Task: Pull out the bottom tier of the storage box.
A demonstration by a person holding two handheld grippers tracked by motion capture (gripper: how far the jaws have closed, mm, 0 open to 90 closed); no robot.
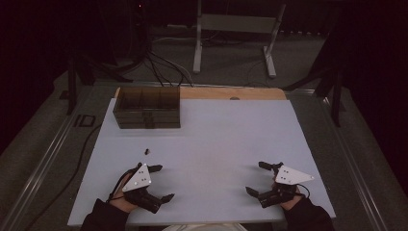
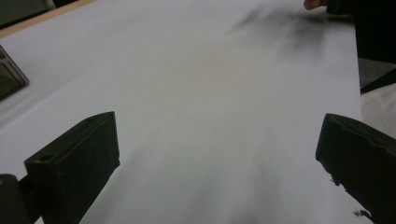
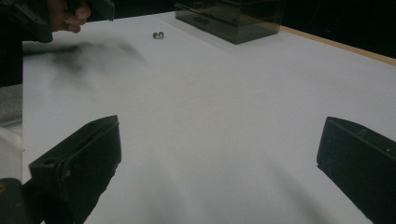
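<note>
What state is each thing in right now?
left gripper: open, holding nothing, low over the table.
right gripper: open, holding nothing.
small object: loose on the table, untouched.
drawer box: drawers shut, top compartments open.

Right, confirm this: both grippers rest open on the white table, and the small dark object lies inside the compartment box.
Wrong on one point. The small dark object lies on the bare white table, in front of the compartment box, as the high view shows. The left gripper and right gripper are indeed open.
</note>
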